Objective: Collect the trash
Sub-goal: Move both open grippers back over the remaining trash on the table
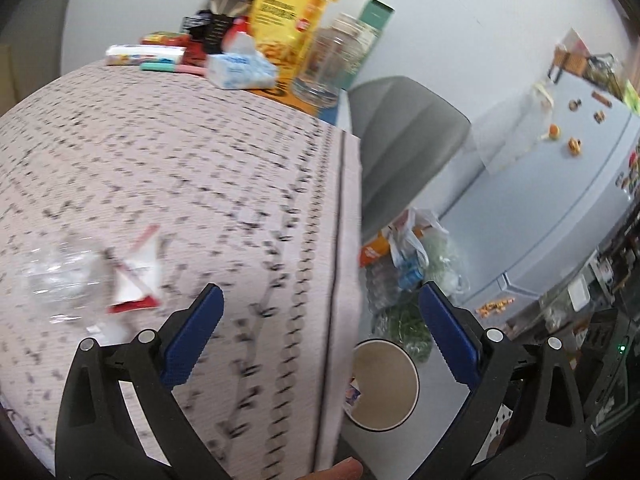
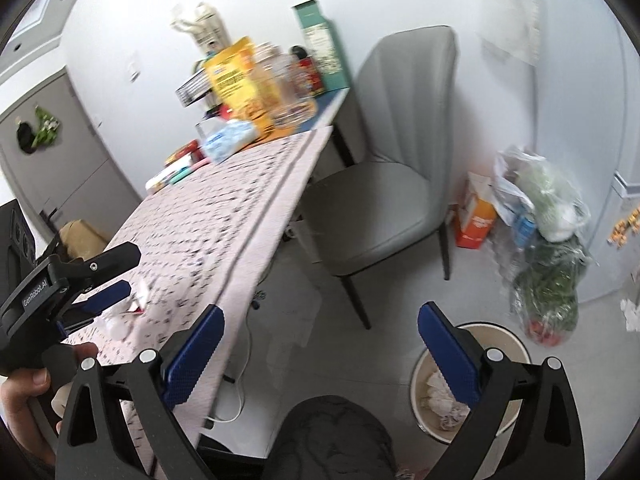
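Note:
On the pink patterned tablecloth [image 1: 200, 168] lie a crumpled clear plastic piece [image 1: 52, 276] and a white and red wrapper [image 1: 136, 276]. My left gripper [image 1: 320, 296] hangs over the table's right edge, open wide and empty, to the right of both pieces. A round waste bin [image 1: 384, 384] stands on the floor below it. In the right wrist view my right gripper [image 2: 320, 316] is open with nothing in it, above the floor between table and waste bin [image 2: 496, 340], which holds crumpled tissues. The left gripper [image 2: 124, 272] shows there above the wrapper [image 2: 140, 300].
A grey chair [image 2: 384, 200] stands beside the table. Bags of groceries [image 2: 548, 248] and an orange carton [image 2: 476, 216] sit on the floor by a pale fridge [image 1: 560, 200]. A yellow snack bag [image 1: 288, 28], a glass jar [image 1: 332, 64] and a tissue pack [image 1: 240, 72] crowd the table's far end.

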Demonstrator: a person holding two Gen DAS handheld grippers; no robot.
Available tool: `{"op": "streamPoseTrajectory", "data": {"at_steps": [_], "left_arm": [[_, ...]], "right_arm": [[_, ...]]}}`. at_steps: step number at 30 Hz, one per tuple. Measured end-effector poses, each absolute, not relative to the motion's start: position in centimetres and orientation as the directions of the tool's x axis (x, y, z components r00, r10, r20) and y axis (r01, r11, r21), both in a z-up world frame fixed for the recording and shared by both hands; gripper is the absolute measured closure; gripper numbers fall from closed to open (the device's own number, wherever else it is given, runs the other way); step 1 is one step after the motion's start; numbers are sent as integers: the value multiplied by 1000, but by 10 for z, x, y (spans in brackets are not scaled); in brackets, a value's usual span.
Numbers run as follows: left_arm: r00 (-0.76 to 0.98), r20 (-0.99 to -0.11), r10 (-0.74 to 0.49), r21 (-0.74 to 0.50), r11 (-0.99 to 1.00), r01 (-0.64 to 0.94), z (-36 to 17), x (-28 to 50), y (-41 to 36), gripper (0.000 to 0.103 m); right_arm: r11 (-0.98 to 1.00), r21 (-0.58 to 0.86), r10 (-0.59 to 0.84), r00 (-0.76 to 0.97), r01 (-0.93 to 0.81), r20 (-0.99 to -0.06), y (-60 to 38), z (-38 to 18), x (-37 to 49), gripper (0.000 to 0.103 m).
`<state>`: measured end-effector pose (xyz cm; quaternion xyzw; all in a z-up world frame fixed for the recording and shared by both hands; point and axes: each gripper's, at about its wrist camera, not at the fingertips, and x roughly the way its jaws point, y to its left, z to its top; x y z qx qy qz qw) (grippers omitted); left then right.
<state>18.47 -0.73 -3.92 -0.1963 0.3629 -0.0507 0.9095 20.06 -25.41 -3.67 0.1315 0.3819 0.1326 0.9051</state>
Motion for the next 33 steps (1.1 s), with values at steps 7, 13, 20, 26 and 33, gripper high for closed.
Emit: {"op": "streamPoseTrajectory", "data": {"at_steps": [7,13,20,26,33], "left_arm": [[763,-624,-170,-403,907,-127,-36,155,40,6],[773,-624,-110,-401,895,-196,-39,130,78,6],[770,-636,-47,-395,878,-272,-46,107,120,6],[757,-653,-34,-377,881,-285,-55,102,137,6],[737,-675,-39,-364,887,-286,-69,115,135,6]], "right_arm": [[923,303,383,659,-238,-648,-202,-27,192,8],[912,281,411,642,-300,-647,-168,-23,188,8],[902,273,429,628,-334,-650,-139,-22,186,8],[897,256,434,612,-359,-661,-117,-25,185,8],[895,259,438,602,-364,-668,-114,-31,186,8]]}}
